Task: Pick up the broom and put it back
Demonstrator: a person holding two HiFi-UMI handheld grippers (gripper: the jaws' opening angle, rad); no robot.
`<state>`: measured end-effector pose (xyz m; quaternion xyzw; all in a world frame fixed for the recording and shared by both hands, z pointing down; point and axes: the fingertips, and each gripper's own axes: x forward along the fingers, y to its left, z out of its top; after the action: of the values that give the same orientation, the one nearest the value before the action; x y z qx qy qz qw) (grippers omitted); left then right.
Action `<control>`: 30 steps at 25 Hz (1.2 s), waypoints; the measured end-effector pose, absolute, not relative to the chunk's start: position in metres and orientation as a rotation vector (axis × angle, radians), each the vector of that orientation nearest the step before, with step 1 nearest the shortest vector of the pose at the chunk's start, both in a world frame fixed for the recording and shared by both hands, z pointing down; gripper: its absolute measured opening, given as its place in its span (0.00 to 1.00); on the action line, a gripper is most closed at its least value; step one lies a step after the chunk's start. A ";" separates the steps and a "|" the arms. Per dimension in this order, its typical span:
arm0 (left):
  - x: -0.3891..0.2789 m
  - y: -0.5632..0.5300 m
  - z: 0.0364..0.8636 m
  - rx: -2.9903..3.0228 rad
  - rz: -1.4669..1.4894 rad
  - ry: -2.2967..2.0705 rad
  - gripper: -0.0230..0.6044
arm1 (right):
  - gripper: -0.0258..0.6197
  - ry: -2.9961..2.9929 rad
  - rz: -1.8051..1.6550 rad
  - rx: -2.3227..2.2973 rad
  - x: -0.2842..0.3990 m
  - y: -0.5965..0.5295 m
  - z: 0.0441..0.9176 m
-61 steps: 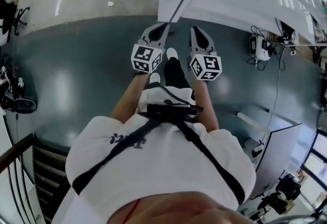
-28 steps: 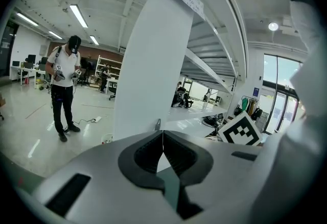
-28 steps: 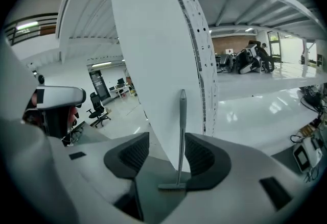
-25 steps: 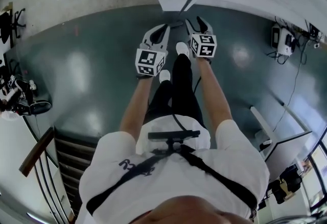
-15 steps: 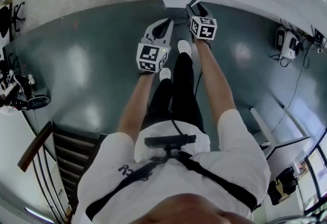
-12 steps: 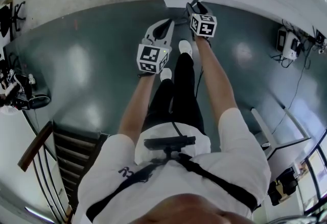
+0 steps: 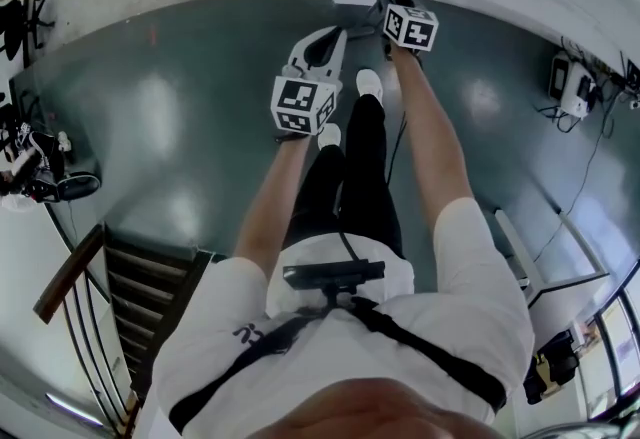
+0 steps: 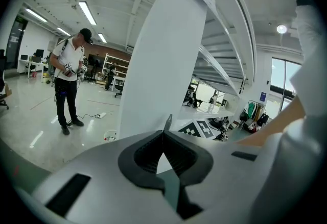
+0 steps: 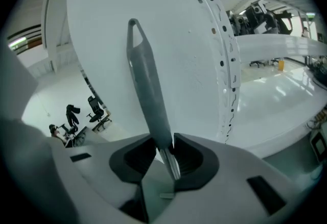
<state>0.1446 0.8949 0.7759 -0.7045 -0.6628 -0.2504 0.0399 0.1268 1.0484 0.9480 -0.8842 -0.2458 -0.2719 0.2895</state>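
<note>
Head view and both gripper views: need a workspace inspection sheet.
Surface: glossy green floor.
Job's things: broom, handle in front of white pillar.
Clutter: white device on floor at right.
Grippers: right gripper has just been closing, now shut on broom handle; left gripper shut, empty.
Cables: cable runs across floor by device.
Surroundings: stairs at lower left of head view; another person far off.

My broom handle (image 9: 148, 90) has a matt grey plastic grip over a shiny metal tube. My left gripper (image 8: 163, 133) is smooth matt grey plastic, with ribbed black pads (image 8: 179, 155). The floor (image 7: 180, 77) is glossy dark green and the white panel (image 9: 189, 54) is smooth.
</note>
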 end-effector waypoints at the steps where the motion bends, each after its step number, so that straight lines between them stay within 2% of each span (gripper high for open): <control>1: 0.145 0.893 0.774 -2.172 -0.771 -2.034 0.06 | 0.21 -0.644 -0.760 -2.388 0.125 1.043 0.946; 7: 0.126 0.871 0.764 -2.190 -0.805 -2.038 0.06 | 0.20 -0.604 -0.911 -2.466 0.091 0.992 0.931; 17: 0.110 0.821 0.721 -2.264 -0.812 -2.024 0.06 | 0.20 -0.676 -0.893 -2.536 0.059 0.930 0.863; 22: 0.108 0.821 0.672 -2.287 -0.694 -2.059 0.05 | 0.20 -0.747 -0.782 -2.636 0.050 0.928 0.788; 30: 0.098 0.806 0.564 -2.351 -0.530 -2.134 0.06 | 0.20 -0.899 -0.421 -2.807 0.023 0.901 0.614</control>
<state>0.0983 0.8064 0.5640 -0.7299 -0.6624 -0.1645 -0.0388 0.0231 0.9014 0.6139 -0.9396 -0.3009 -0.1409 0.0821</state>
